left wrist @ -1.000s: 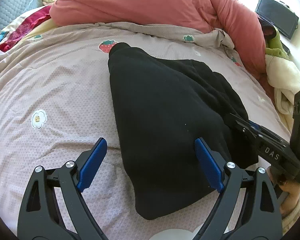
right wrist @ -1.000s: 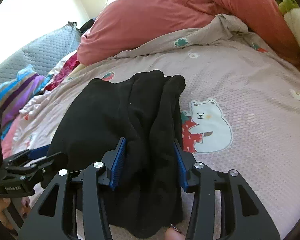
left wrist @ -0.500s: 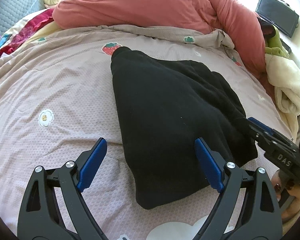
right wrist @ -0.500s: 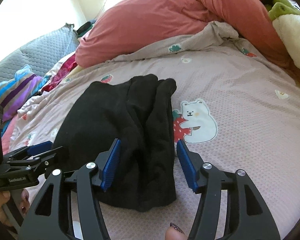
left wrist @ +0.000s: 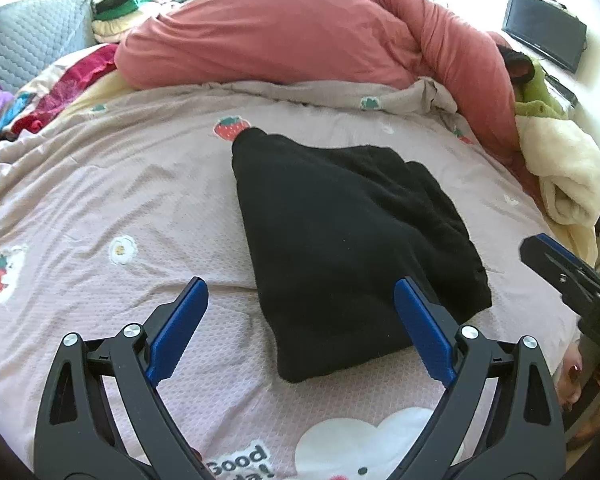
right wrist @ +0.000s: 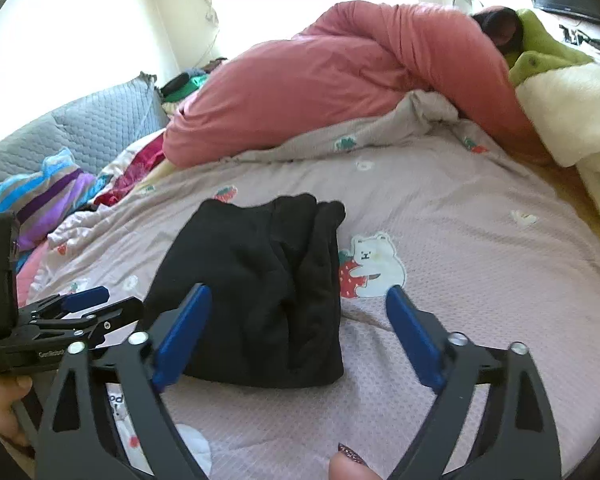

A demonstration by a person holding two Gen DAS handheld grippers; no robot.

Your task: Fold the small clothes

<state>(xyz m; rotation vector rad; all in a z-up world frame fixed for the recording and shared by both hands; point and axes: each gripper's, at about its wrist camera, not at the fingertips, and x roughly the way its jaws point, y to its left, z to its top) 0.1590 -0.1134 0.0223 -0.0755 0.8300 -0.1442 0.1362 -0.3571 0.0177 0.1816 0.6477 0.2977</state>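
Black garment (left wrist: 340, 248): soft matt cloth, fleecy nap, no sheen. Bedsheet (left wrist: 100, 200): pinkish woven cloth, fine dotted texture, matt, with printed bear (right wrist: 374, 266) and strawberry (left wrist: 230, 127) motifs. Left gripper (left wrist: 300, 320) and right gripper (right wrist: 296, 328): black matt plastic arms, bright metal screw heads; fingers (left wrist: 420, 328) faced with blue, smooth pads. Pink duvet (left wrist: 280, 32): smooth cloth, slight sheen. Cream blanket (left wrist: 568, 168): plush, fuzzy. Grey pillow (right wrist: 100, 128): quilted cloth.

Black garment (left wrist: 340, 248) lies folded flat on the bedspread (left wrist: 100, 200), just ahead of both spread tongs.
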